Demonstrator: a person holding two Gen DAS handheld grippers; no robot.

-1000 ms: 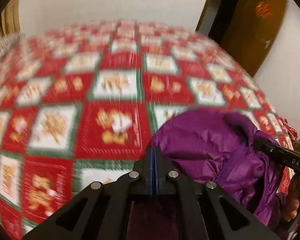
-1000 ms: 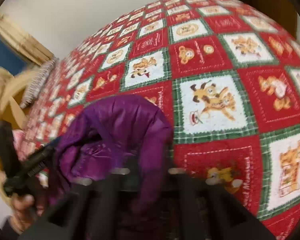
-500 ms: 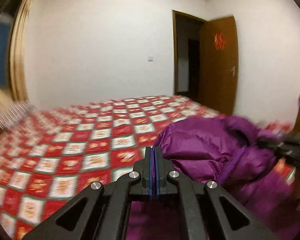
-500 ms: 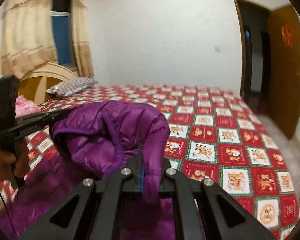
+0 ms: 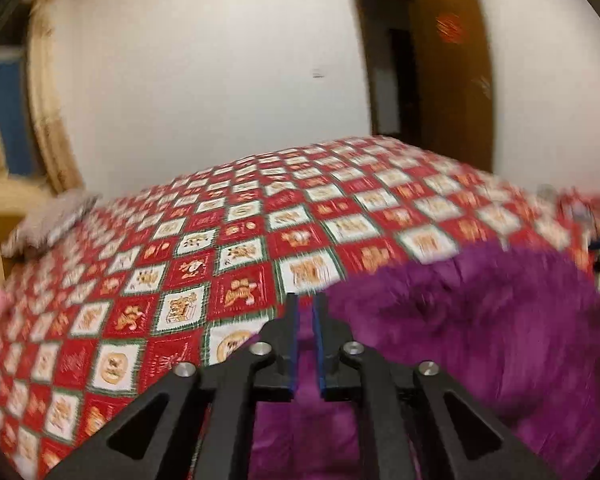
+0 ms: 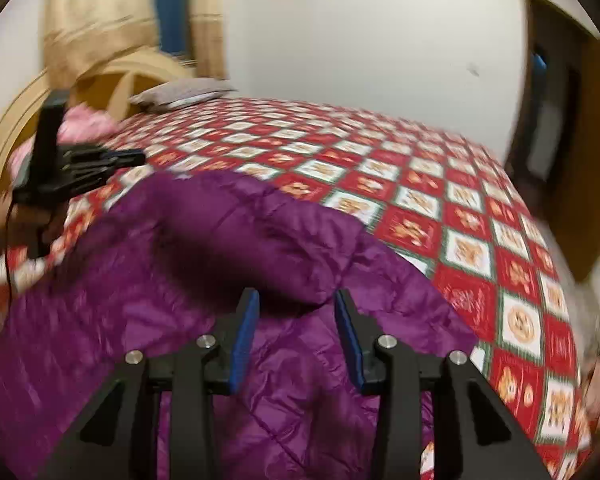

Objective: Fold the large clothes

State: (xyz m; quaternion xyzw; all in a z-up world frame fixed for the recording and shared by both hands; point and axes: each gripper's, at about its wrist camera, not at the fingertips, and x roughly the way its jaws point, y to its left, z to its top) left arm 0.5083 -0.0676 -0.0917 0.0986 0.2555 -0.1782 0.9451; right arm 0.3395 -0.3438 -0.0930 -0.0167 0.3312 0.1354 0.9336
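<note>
A purple puffer jacket (image 6: pixel 228 280) lies on the near part of the bed; it also fills the lower right of the left wrist view (image 5: pixel 480 340). My right gripper (image 6: pixel 296 312) is open, its blue pads apart just above the jacket, holding nothing. My left gripper (image 5: pixel 305 312) has a narrow gap between its pads, with jacket fabric showing below them; no fabric is pinched. In the right wrist view the left gripper (image 6: pixel 112 158) hovers off the jacket's far left edge.
The bed is covered by a red, white and green patchwork quilt (image 5: pixel 240 240). A grey pillow (image 6: pixel 180 94) and a pink cloth (image 6: pixel 84 120) lie by the wooden headboard (image 6: pixel 112 80). A brown door (image 5: pixel 452 72) stands open at the far right.
Both grippers have opened and let go of the jacket, which has dropped and spread onto the bed. The left gripper has moved off to the jacket's left side.
</note>
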